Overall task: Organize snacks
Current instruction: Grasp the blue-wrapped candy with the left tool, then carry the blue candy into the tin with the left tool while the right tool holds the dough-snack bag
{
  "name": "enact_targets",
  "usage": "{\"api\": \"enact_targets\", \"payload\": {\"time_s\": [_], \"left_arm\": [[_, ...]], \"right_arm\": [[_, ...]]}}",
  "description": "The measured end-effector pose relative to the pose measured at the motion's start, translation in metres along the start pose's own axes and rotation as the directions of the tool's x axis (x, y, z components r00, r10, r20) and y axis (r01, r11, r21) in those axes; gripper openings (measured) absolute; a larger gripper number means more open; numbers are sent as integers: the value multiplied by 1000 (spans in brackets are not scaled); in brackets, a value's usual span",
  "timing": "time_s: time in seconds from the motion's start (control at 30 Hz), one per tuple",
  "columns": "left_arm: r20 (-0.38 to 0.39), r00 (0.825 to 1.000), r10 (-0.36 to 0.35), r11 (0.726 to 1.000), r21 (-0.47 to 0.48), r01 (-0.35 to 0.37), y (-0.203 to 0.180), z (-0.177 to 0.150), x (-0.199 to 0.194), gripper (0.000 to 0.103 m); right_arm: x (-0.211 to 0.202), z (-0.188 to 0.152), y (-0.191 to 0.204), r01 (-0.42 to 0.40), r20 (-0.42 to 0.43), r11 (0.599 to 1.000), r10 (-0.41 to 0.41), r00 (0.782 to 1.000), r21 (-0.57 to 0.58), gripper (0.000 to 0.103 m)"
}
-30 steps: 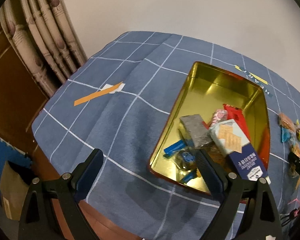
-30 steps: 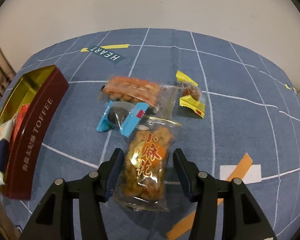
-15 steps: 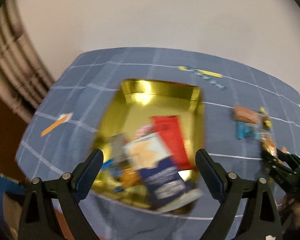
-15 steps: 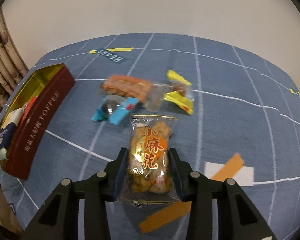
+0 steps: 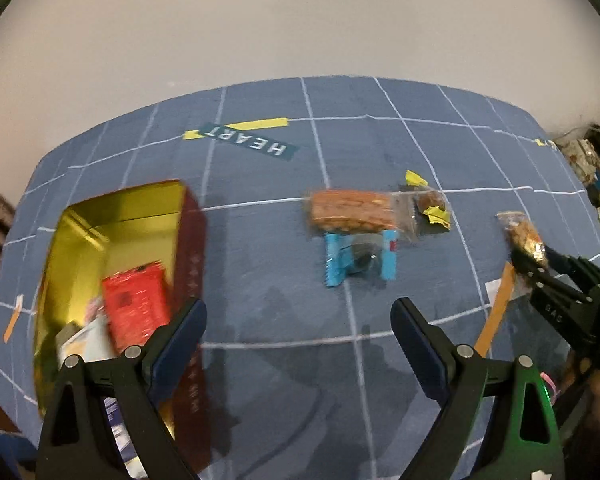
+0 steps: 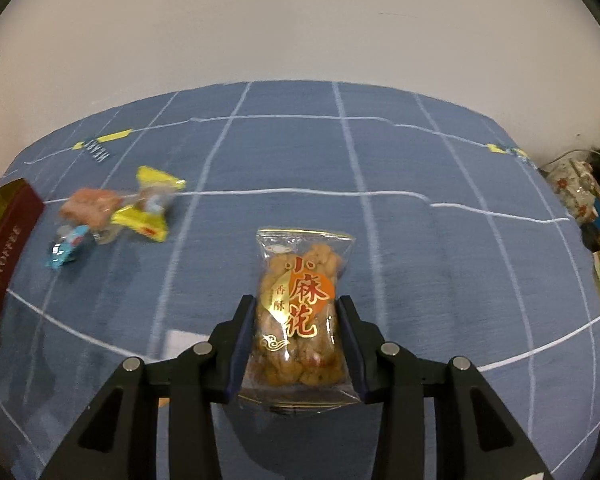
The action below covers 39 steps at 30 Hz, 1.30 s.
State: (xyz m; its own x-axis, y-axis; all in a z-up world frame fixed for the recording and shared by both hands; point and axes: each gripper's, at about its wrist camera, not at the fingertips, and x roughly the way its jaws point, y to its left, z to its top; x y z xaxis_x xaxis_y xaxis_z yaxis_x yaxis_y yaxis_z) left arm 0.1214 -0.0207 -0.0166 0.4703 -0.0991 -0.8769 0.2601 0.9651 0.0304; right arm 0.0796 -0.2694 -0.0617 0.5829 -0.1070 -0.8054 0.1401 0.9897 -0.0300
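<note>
Left wrist view takes in the blue checked tablecloth (image 5: pixel 260 264), with the gold-lined tin (image 5: pixel 116 208) at its left edge already holding a red packet (image 5: pixel 136 312) and other wrapped snacks. 1 second ago this camera looked almost straight down into the tin; it has swung right since, so the tin has slid to the side and the loose snacks now sit ahead of it. The left gripper (image 5: pixel 298 320) hangs over bare cloth with its jaws spread wide and nothing between them.

Near the middle of the cloth, well apart from the tin, 3 snacks remain in a cluster: an orange-brown packet (image 5: pixel 350 210), a blue-wrapped sweet (image 5: pixel 360 258) just in front of and touching it, and a yellow-ended sweet (image 5: pixel 430 204) beside its right end.

Right wrist view shows the right gripper (image 6: pixel 296 332) clenched on the clear bag of fried dough twists (image 6: pixel 300 312), both pads pressed against the bag's sides. A second ago those jaws stood apart around the bag as it lay on the cloth; now the bag is gripped and looks lifted clear, carried off to the right of the cluster. I judge the pick done, so the next step is carrying the bag across to the tin, while the left side seems to be lining up on the 3 snacks left
</note>
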Motion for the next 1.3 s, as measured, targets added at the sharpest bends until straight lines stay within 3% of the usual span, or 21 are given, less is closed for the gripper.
{"api": "enact_targets", "payload": {"time_s": [0.47,0.77,1.1,1.3], "left_arm": [[-83,994,-64,997,-48,60,-15,24,59,87],[-89,994,-64,996,-65,58,-18,30,74,65],[-88,993,-74,994,-89,66,-11,26,68,26],[-81,994,-78,994,-85,72,-10,17,56,25]], "right_arm": [[-4,-14,-7,0,68,1000,0,998,-2,43],[-4,-14,-7,1,69,1000,-1,998,-2,43],[-4,-14,-7,1,69,1000,-1,998,-2,43],[-4,-14,-7,1,68,1000,-1,998,-2,43]]}}
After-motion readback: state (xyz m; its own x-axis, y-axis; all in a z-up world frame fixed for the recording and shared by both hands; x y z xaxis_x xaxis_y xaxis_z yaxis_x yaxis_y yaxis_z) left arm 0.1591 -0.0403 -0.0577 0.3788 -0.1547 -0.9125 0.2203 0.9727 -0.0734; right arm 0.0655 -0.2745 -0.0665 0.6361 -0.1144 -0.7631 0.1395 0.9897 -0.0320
